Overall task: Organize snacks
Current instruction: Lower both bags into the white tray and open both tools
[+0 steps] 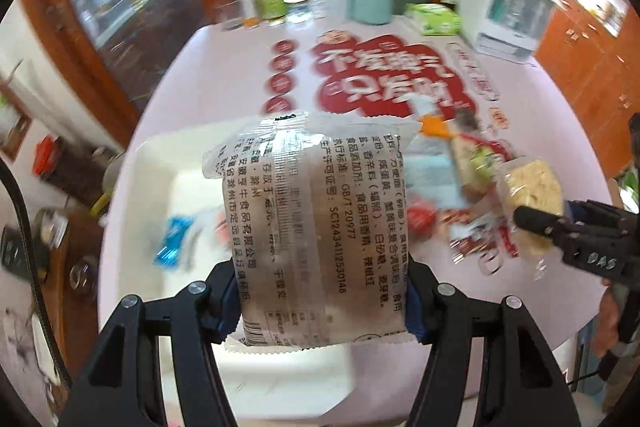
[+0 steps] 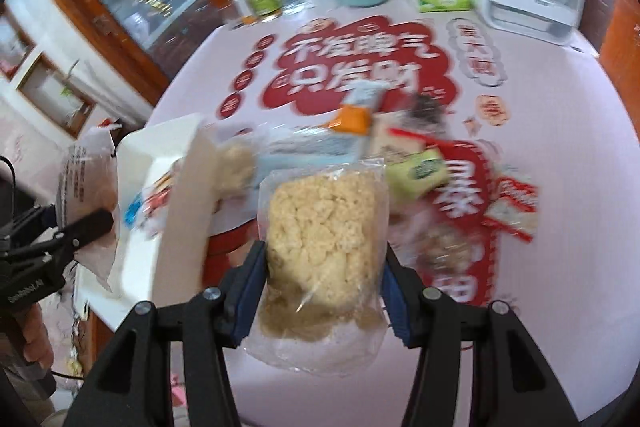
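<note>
the left gripper (image 1: 320, 307) clamps a silver noodle packet (image 1: 308, 227) above the white bin (image 1: 160, 163); the right gripper (image 2: 320, 299) pinches a clear noodle-cake packet (image 2: 320, 227) beside it. lower each inside the bin walls before letting go.

silver packet (image 1: 316, 227): glossy crinkly plastic film w/ printed text, light being reflected off the centre seam
clear packet (image 2: 324, 223): see-thru plastic film, rough crumbly pale block being shown thru it
left gripper (image 1: 320, 311): matt black plastic arms, round metal-looking screws, blue pads being pressed on the film
right gripper (image 2: 322, 291): same matt black plastic, blue pads
table cover (image 1: 380, 367): smooth pale pink sheet, red print, soft sheen
white bin (image 1: 160, 163): smooth plastic, semi-gloss
cabinet (image 1: 580, 67): orange-brown wood, polished look
</note>
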`<state>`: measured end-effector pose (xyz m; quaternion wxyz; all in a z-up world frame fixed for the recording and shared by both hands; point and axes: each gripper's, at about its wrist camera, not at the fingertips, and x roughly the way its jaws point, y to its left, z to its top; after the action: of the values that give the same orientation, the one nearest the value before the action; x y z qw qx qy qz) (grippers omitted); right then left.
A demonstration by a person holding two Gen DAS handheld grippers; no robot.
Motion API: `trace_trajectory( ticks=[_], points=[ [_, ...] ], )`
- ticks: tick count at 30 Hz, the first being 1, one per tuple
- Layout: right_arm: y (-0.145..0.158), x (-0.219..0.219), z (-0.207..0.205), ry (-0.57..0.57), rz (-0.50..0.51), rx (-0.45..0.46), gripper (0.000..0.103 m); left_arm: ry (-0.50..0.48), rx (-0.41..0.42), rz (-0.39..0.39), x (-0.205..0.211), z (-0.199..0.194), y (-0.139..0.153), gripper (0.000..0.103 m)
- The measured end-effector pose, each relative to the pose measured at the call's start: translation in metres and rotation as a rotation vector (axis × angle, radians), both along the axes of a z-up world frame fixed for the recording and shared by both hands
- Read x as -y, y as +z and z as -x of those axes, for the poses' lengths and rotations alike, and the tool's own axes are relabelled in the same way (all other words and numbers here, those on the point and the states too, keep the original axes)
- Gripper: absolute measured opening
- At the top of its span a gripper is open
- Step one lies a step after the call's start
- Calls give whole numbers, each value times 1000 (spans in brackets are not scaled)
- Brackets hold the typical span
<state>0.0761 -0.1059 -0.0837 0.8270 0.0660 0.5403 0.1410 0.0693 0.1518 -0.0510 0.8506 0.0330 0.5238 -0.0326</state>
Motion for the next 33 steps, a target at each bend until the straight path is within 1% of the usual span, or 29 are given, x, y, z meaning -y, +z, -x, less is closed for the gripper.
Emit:
trace_trajectory(
  ticks=[3, 7, 11, 17, 23, 29, 30, 31, 33],
  points=[
    [5, -32, 6, 67, -15, -3, 54, 65, 1, -26, -32, 18, -1, 63],
    [19, -77, 14, 167, -20, 19, 54, 132, 33, -86, -60, 38, -2, 64],
    [32, -127, 21, 277, -16, 46, 54, 174, 44, -75, -82, 53, -3, 65],
    [42, -184, 26, 387, 11, 76, 54, 214, 49, -80, -99, 69, -10, 65],
    [44, -214, 19, 416, 47, 107, 54, 238, 46, -80, -106, 75, -16, 65],
    [46, -230, 5, 394, 77, 126, 54, 250, 43, -84, -106, 70, -19, 67],
    [47, -230, 2, 390, 75, 130, 54, 252, 44, -86, -105, 70, -20, 69],
    [47, -232, 0, 387, 73, 133, 54, 255, 47, -89, -105, 70, -20, 73],
    [51, -233, -3, 381, 59, 141, 54, 255, 71, -94, -104, 71, -16, 75]
  ],
)
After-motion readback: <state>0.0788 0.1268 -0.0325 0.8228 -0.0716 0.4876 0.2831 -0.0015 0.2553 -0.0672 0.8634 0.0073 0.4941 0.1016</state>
